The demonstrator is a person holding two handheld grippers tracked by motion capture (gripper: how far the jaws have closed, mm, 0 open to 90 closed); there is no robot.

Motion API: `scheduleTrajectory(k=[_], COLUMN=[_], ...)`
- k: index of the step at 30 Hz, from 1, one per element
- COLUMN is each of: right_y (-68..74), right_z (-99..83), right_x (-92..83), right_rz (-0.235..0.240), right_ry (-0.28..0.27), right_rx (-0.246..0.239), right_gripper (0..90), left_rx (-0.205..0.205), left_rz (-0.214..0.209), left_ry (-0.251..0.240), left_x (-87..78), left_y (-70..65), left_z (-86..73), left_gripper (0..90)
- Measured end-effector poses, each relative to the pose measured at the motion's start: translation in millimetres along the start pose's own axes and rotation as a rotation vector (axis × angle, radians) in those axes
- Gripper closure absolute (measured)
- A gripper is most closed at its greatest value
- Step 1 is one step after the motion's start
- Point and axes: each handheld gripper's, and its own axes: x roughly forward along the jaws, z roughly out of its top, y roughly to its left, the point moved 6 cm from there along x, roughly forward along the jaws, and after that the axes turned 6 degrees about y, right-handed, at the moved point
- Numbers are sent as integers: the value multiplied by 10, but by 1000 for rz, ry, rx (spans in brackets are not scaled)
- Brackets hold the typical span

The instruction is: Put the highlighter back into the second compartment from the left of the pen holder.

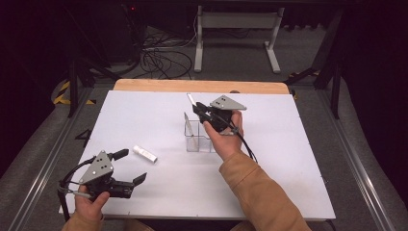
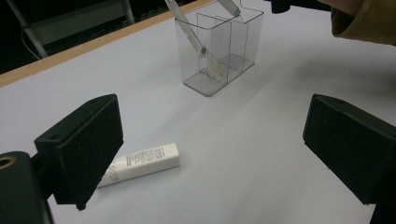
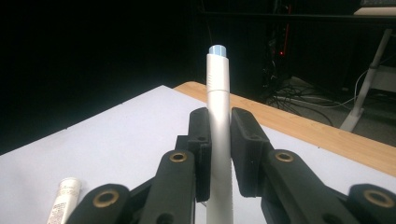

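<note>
Lowering that pen into the clear organizer is the step in hand, I'd say, and it wants a slow, straight drop. In the high view the right tool [image 1: 198,112] sits just above the clear organizer [image 1: 198,138] at the middle of the frame, clamped on a white pen [image 1: 192,100] that pokes up and to the left. One pen-like stick [image 1: 189,126] already leans in the organizer's left compartment, so I'd aim for a free slot and tip the pen upright first, otherwise it'll probably catch on the wall or knock that stick. The left tool [image 1: 131,166] rests at the lower left, jaws wide with nothing in them, and a small white tube [image 1: 145,154] lies on the tabletop [image 1: 288,159] just to its upper right.

Left gripper view: both black jaws stand far apart at the bottom corners, the printed tube [image 2: 140,164] lies beside the left one, and the organizer [image 2: 219,46] stands at the top centre with the stick slanting through it. A tan sleeve [image 2: 364,21] crowds the upper right.

Right gripper view: the jaws pinch the pen [image 3: 218,135] mid-barrel, its blue-tipped end pointing up. The tube's end [image 3: 65,198] peeks in at lower left. Nothing's blocking the way apart from that leaning stick.
</note>
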Motion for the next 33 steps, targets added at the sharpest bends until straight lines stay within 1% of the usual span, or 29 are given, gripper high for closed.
scheduleTrajectory(k=[7, 8, 10, 11, 13, 15, 16, 19, 23, 24, 25, 26, 27, 28, 30, 31, 32, 33], right_y=[-22, -35, -55, -61, -77, -90, -85, -84, -74, -71, -70, -68, -63, -60, -49, -40, -37, -32], right_z=[-15, -18, -15, -6, 8, 30, 39, 47, 32, 28, 22, 15, 10, 3, -18, -29, -42, -55], right_x=[10, 9, -1, -13, -55, -105, -132, -224, -350, -383, -412, -444, -473, -501, -555, -578, -599, -622], right_rz=[-16, -24, -25, -27, -38, -44, -33, -27, -14, -11, -10, -9, -2, 1, 9, 16, 21, 23], right_ry=[4, 7, -2, -12, -18, -31, -37, -41, -30, -28, -24, -18, -17, -13, -6, -3, 2, 9], right_rx=[4, 7, 21, 27, 20, 11, 18, 21, 11, 9, 5, 3, 2, -4, -14, -16, -24, -24], right_gripper=[788, 768, 644, 626, 609, 564, 549, 514, 471, 457, 446, 445, 441, 436, 427, 418, 414, 413], left_rx=[0, 1, 0, 0, -1, 0, -1, -3, -25, -32, -41, -57, -74, -83, -78, -66, -64, -56], left_rz=[1, 2, 0, 0, 0, 1, 2, 6, -16, -10, 5, 18, 21, 21, 17, 16, 7, 16], left_ry=[-3, -3, -2, -3, -2, -1, -1, -5, -23, -20, -16, -10, -9, -11, -12, -18, -23, -25], left_x=[-4, -4, -8, -8, -8, -7, -7, -6, -1, 3, 10, 18, 25, 32, 26, 16, 6, -3], left_y=[4, 5, 2, 2, 4, 5, 5, 12, 36, 44, 58, 73, 84, 94, 99, 101, 94, 103], left_z=[1, 1, -1, 0, -1, -1, 0, 3, 8, 5, 2, 0, -2, -1, 1, 5, 9, 13], left_gripper=[57, 57, 57, 57, 57, 57, 57, 56, 40, 33, 28, 30, 36, 40, 38, 38, 37, 36])
